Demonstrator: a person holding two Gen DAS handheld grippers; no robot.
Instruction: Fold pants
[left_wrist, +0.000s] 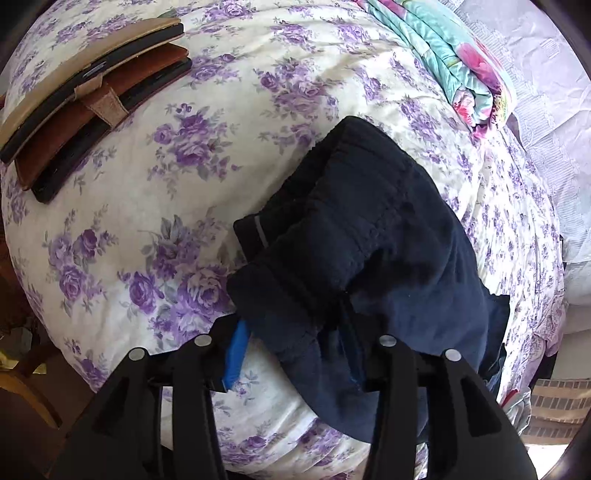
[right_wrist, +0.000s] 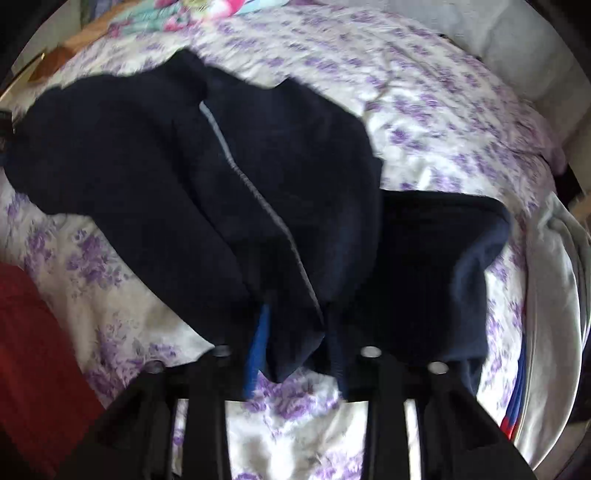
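Dark navy pants (left_wrist: 369, 236) lie bunched on a bed with a white and purple flowered sheet (left_wrist: 147, 206). In the left wrist view the ribbed waistband points away and the cloth drapes over my left gripper (left_wrist: 295, 354), whose blue-padded fingers (left_wrist: 236, 354) close on a fold of it. In the right wrist view the pants (right_wrist: 207, 184) show a grey side stripe, and my right gripper (right_wrist: 295, 350) is shut on their near edge, lifting it. This view is blurred.
A stack of brown and black cases (left_wrist: 85, 103) lies at the far left of the bed. A folded turquoise and pink blanket (left_wrist: 458, 62) lies at the far right. A red cloth (right_wrist: 26, 332) sits at the left. White bedding (right_wrist: 554, 295) lies at the right.
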